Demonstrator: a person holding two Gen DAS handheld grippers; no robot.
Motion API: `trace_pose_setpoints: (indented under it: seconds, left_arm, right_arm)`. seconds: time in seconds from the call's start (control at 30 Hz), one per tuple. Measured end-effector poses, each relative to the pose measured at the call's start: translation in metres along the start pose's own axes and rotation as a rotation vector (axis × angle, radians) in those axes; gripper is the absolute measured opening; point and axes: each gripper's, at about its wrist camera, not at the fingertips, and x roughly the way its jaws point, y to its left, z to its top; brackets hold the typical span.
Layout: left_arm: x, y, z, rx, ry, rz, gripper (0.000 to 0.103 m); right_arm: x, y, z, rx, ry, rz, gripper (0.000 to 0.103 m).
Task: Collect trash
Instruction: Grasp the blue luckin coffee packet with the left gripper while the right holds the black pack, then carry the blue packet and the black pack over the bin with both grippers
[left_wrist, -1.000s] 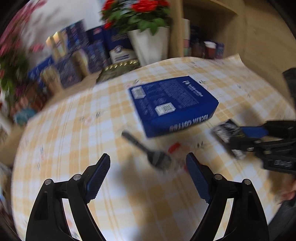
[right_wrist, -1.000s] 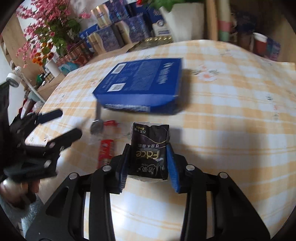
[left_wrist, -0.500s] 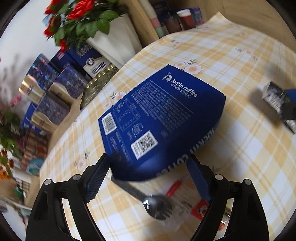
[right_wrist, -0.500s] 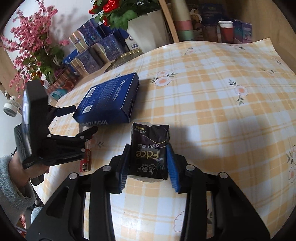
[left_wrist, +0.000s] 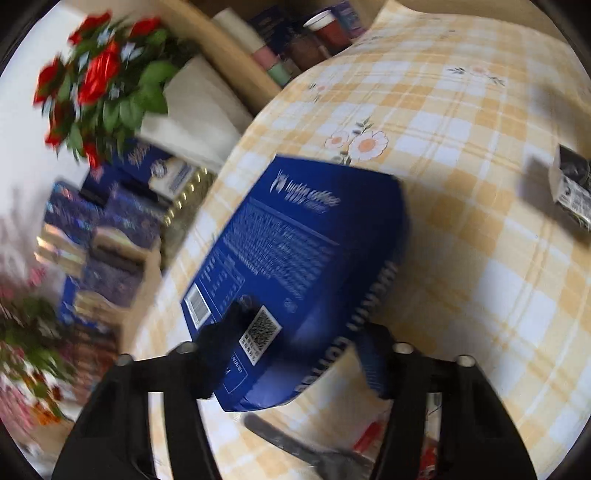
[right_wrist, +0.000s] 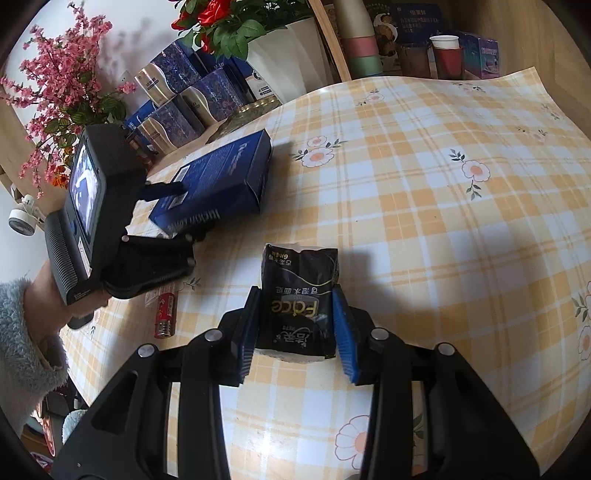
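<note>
Open cloth: the checked tablecloth (right_wrist: 424, 192) lies bare across the centre and right of the right wrist view.
Left side: blue box (right_wrist: 221, 184), red battery (right_wrist: 165, 314) and left gripper (right_wrist: 173, 210) crowd it.
Far edge: flower pot (right_wrist: 284, 55), cans (right_wrist: 184, 96) and cups (right_wrist: 447, 55) wall it off.

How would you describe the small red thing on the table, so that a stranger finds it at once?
On the checked tablecloth, look just below the left gripper gripping the blue box. There lies a red battery, the only small red cylinder.
</note>
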Motion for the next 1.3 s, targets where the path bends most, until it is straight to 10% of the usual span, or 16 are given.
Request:
trace_pose_setpoints:
  seconds: [0.2, 0.43, 0.63, 1.3]
  left_arm:
    - [-0.040, 0.056, 0.007, -0.189, -0.128, -0.031, 0.020]
    - [-0.056, 0.143, -0.004, -0.554, -0.103, -0.325, 0.016]
    - [-0.058, 0.159, -0.027, -0.704, -0.077, -0.404, 0.016]
    - [-0.194, 0.132, -0.114, -0.799, -0.140, -0.518, 0.015]
  right_arm:
    - [-0.004, -0.001, 0.000, 0.009, -0.009, 0.012, 0.040]
    - [-0.005, 0.002, -0.001, 0.011, -0.013, 0.024, 0.040]
    - [-0.007, 0.004, -0.001, 0.020, -0.013, 0.024, 0.039]
    - [-0.088, 0.057, -0.027, -0.035, -0.088, 0.054, 0.039]
